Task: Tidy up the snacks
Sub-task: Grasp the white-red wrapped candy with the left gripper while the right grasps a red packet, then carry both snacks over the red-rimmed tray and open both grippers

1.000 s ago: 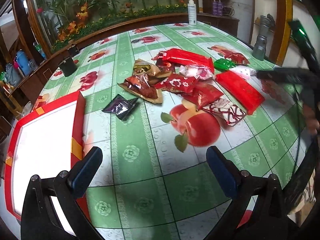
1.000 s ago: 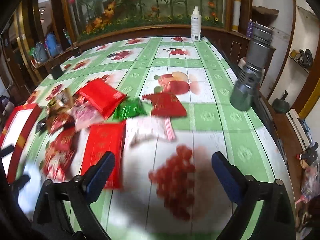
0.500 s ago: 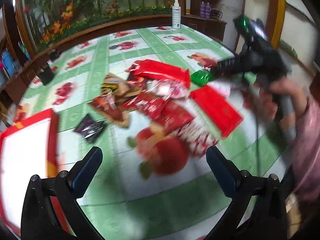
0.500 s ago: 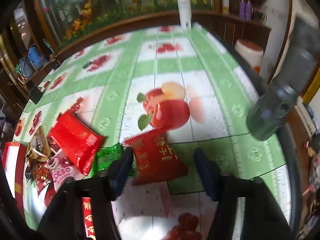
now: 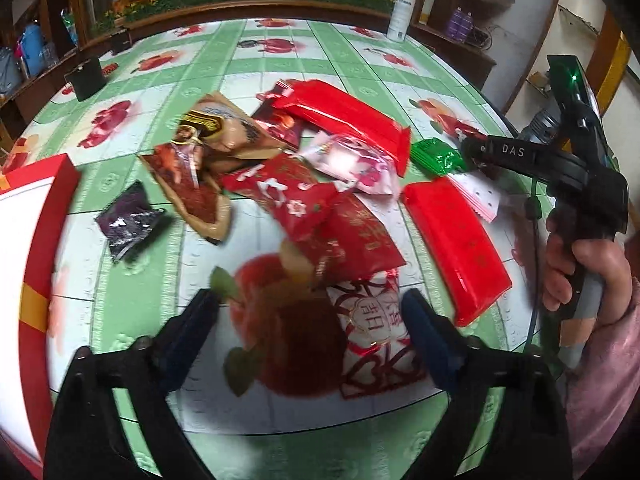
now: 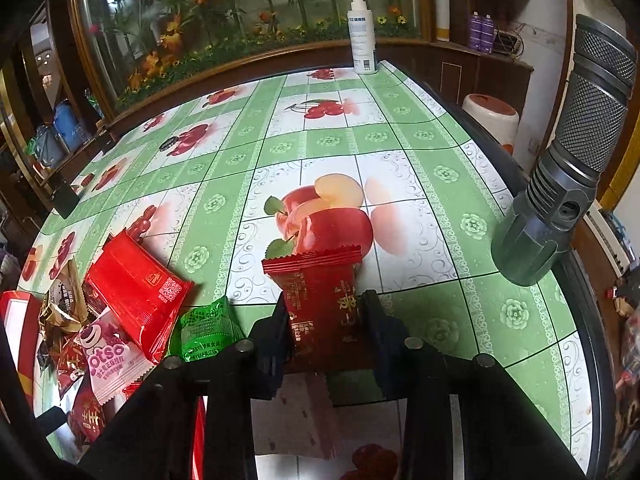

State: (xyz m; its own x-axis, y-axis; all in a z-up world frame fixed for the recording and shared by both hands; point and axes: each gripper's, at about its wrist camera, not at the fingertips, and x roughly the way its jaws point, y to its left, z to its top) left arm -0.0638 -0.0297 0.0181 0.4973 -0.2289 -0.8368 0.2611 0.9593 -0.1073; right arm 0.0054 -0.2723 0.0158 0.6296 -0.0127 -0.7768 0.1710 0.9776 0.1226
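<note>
A pile of snack packets lies on the fruit-print tablecloth. My right gripper (image 6: pixel 326 322) is shut on a dark red packet (image 6: pixel 320 292), its pads pressed on both sides of it. A green packet (image 6: pixel 204 330), a bright red packet (image 6: pixel 136 280) and a pink packet (image 6: pixel 108 356) lie to its left. My left gripper (image 5: pixel 310 312) is open and empty, low over a red-and-white heart packet (image 5: pixel 376 336) and a printed apple. The right gripper's body (image 5: pixel 560 168) shows at the right of the left wrist view. A red box with a white inside (image 5: pixel 36 216) stands at the left.
A long red packet (image 5: pixel 456 240), a purple packet (image 5: pixel 130 220) and brown packets (image 5: pixel 200 176) lie around the pile. A grey flashlight (image 6: pixel 560 184) stands at the table's right edge. A white spray bottle (image 6: pixel 362 36) stands at the far edge. A black box (image 5: pixel 86 80) sits far left.
My right gripper moved forward and down and closed on the dark red packet. My left gripper moved toward the pile and lower, staying open.
</note>
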